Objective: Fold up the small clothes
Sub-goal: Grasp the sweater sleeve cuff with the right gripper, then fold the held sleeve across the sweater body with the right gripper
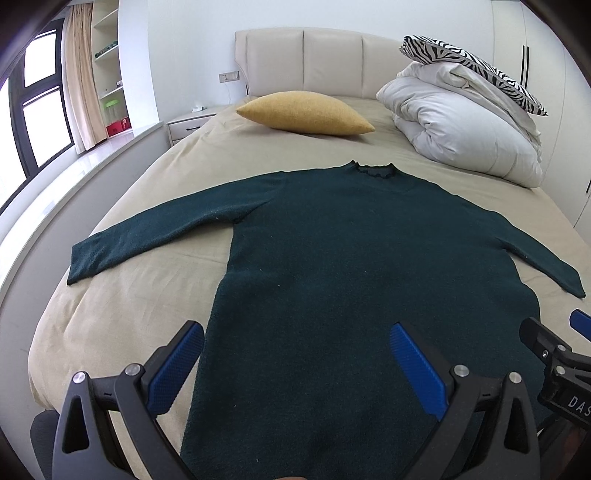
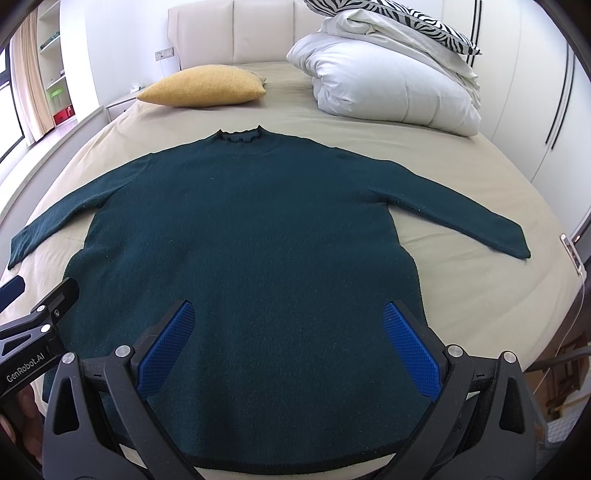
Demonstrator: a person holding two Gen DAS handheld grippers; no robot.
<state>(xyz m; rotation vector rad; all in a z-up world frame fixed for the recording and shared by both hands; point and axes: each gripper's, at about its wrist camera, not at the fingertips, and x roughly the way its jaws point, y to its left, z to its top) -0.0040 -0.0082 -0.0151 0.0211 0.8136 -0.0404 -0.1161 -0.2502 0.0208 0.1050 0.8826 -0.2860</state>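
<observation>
Both grippers hover over the near hem end, wide open, holding nothing: left gripper (image 1: pixel 297 345) above the hem's left part, right gripper (image 2: pixel 288 325) above its right part, side by side. The dark green sweater (image 2: pixel 243 229) lies flat, front up, on the beige bed (image 2: pixel 461 280), long axis running near to far, hem near, collar (image 2: pixel 240 137) far. Left sleeve (image 1: pixel 147 236) spreads out left, right sleeve (image 2: pixel 461 221) out right, each nearer its same-side gripper. Likely first fold: sleeve inward, not begun. Far beyond: yellow pillow (image 2: pixel 203 86), white duvet (image 2: pixel 391 81) with a zebra-print pillow (image 2: pixel 399 14) on top, then headboard (image 1: pixel 306 59).
</observation>
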